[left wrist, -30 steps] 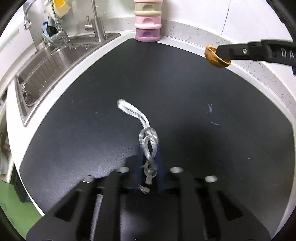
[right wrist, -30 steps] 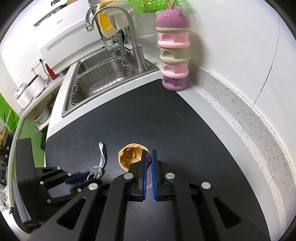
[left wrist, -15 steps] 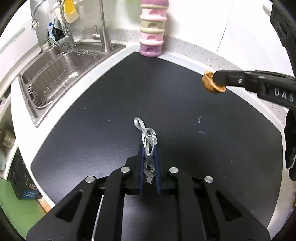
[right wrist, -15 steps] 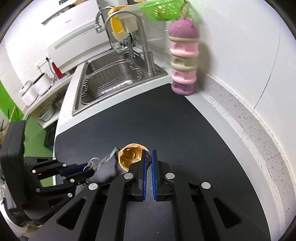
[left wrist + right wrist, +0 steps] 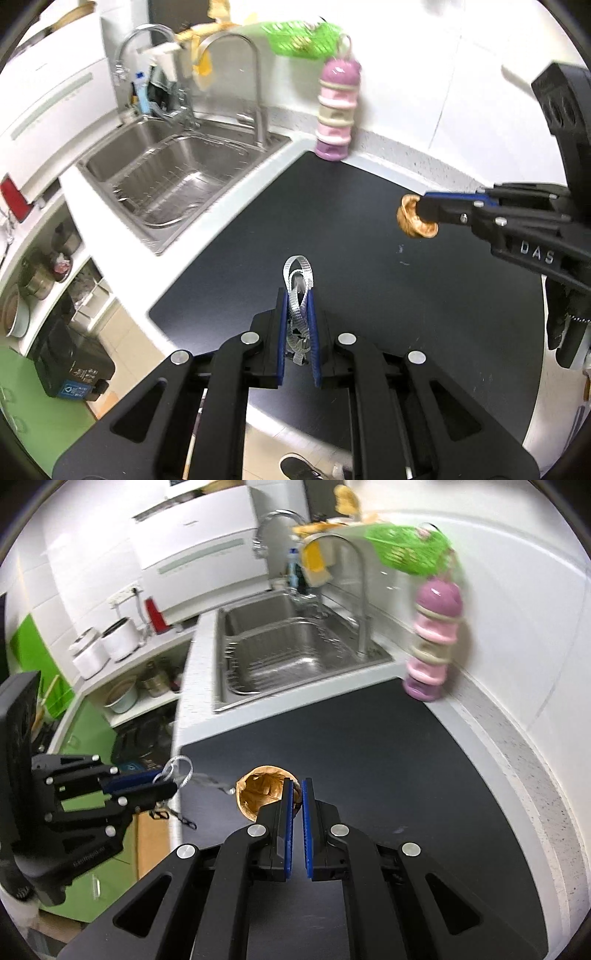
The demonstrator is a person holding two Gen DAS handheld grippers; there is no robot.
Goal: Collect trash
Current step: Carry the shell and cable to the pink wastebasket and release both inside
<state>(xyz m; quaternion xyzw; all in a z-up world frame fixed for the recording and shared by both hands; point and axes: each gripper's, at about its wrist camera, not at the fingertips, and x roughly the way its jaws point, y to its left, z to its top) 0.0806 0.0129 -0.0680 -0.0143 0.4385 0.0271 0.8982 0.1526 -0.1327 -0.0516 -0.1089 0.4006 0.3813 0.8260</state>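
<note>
My left gripper (image 5: 298, 306) is shut on a silver woven ribbon (image 5: 298, 286) and holds it above the black counter mat (image 5: 369, 280); the ribbon loop sticks out past the blue pads. In the right wrist view the left gripper (image 5: 166, 786) is at the left with the ribbon (image 5: 181, 771). My right gripper (image 5: 297, 794) is shut on a brown walnut shell (image 5: 262, 794), held above the mat. In the left wrist view the right gripper (image 5: 421, 212) holds the shell (image 5: 412, 221) at the right.
A steel sink (image 5: 177, 177) with a tall tap (image 5: 255, 74) lies at the left back. A pink stacked container (image 5: 336, 118) stands at the wall. A black bin (image 5: 70, 365) sits on the floor at the left, below the counter edge.
The left gripper shut on the ribbon and lifted it off the mat. Both grippers rose and pulled back from the counter; the right one still holds the shell.
</note>
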